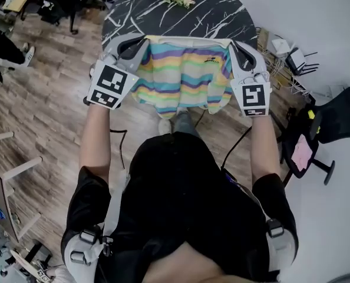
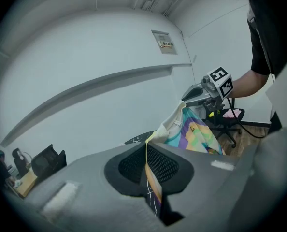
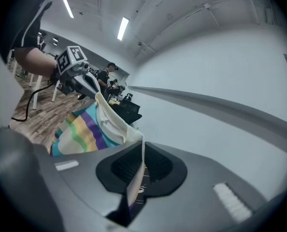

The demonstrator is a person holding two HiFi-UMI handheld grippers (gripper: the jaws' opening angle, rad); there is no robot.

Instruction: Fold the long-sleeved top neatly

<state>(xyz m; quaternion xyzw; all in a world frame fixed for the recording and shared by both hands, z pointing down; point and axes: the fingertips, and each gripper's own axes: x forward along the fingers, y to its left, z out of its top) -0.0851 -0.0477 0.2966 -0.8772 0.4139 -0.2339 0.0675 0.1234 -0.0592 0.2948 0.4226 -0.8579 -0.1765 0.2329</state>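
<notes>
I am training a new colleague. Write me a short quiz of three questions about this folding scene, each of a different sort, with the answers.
1. True or false: the left claw and the right claw are both shut on the striped top.
2. How is the top now? A) lying flat and folded B) held up between the two claws C) rolled into a ball
3. Fill in: the round table is black with ___ veins.
Key: 1 true; 2 B; 3 white.

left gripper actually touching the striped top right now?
Touching. In its own view the left gripper is shut on the striped top, with the fabric's edge pinched between the jaws.
</notes>
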